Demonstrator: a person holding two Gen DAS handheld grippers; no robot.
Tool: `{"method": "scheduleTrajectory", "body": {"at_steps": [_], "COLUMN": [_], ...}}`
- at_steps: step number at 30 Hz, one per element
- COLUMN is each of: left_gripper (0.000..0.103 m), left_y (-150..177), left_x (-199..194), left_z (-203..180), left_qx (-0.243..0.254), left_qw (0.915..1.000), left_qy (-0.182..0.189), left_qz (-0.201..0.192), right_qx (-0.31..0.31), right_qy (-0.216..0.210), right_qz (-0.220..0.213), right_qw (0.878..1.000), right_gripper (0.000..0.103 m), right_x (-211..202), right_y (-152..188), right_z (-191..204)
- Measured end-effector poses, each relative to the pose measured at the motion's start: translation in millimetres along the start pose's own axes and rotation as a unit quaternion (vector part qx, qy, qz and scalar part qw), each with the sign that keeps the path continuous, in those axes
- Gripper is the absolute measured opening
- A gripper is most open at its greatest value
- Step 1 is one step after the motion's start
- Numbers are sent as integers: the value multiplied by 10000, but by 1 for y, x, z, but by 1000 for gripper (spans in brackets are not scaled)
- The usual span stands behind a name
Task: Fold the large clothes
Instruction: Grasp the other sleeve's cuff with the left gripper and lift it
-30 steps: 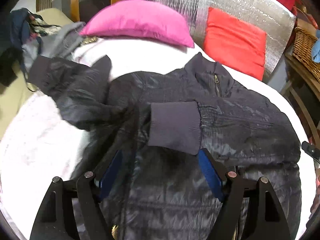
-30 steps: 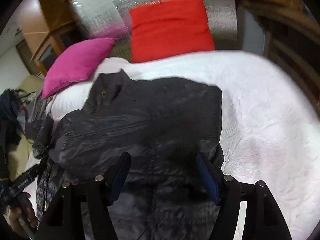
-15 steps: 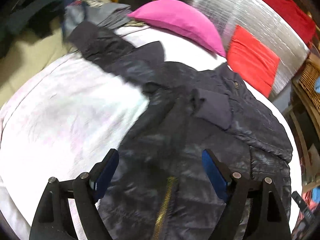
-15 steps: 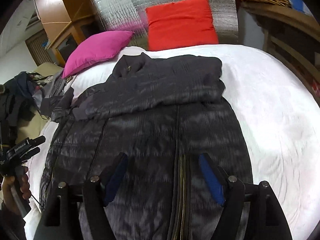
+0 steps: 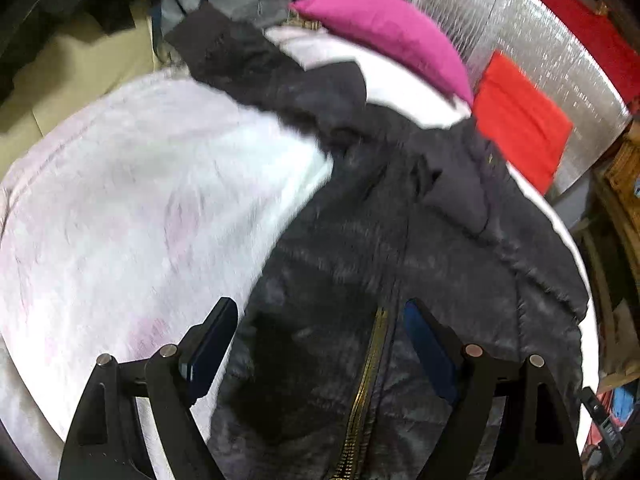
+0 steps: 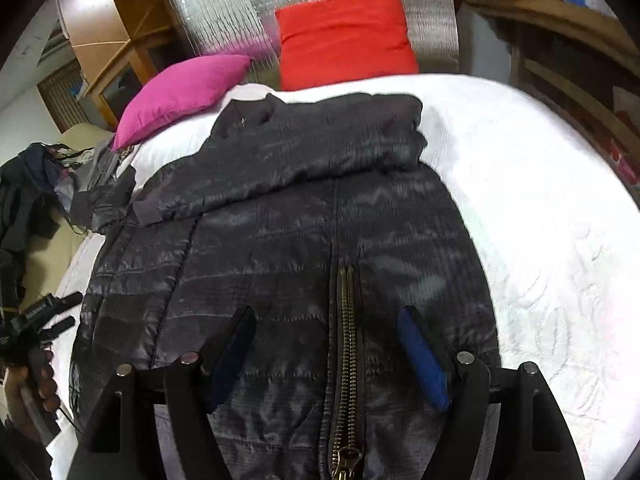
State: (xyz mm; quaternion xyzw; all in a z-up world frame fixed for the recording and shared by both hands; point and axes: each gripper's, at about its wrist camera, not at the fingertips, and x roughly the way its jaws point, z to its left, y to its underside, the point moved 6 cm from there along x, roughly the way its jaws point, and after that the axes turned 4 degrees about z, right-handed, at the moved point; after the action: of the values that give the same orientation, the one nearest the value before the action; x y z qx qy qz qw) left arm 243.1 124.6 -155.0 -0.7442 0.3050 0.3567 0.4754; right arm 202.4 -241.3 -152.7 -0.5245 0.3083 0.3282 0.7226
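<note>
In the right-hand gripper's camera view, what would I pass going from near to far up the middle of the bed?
Brass zipper → dark quilted jacket body → sleeve folded across the chest → white bedspread strip → red cushion → silver foil panel.

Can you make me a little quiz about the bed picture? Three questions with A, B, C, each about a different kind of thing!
1. Where does the pink pillow lie compared with the red cushion in the right wrist view?
A. to its left
B. to its right
C. on top of it

2. What colour is the zipper on the dark jacket?
A. white
B. brassy gold
C. red

3. How is the jacket sleeve on the red cushion's side lying?
A. hanging off the bed
B. folded across the chest
C. rolled into a ball

Answers:
1 A, the pink pillow sits left of the red cushion at the head of the white bedcover.
2 B, its teeth look brassy gold against the dark fabric.
3 B, the sleeve crosses the jacket's upper front.
</note>
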Motion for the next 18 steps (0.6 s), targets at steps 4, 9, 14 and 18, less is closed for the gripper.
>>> {"method": "scheduleTrajectory", "body": {"at_steps": [4,9,14,18], "left_gripper": [86,86,86,86], "left_y": [-21,-57,-101,-139], "left_x": [-14,-4,17,49], "left_z": [13,60,96,106], "left_qx": [-222,-1122,-1932,-2357], "left_qw": [9987,9870,9666,9492], "left_qy": [386,1135,1673,2083], "left_qz": [-254,-205,-179,-53], "right_qx": [-80,-187,-296,-436], "right_qy": [-33,-51,-197,-229], "right_qz": [-280,-349,-330,-260], "right_qw": [9996,9992,9988,9984], "right_gripper": [77,78,78,78], "right_x": [-12,-7,4,13], "right_y": [-3,-7,-1,4], "right_z": [5,19,39,51]}}
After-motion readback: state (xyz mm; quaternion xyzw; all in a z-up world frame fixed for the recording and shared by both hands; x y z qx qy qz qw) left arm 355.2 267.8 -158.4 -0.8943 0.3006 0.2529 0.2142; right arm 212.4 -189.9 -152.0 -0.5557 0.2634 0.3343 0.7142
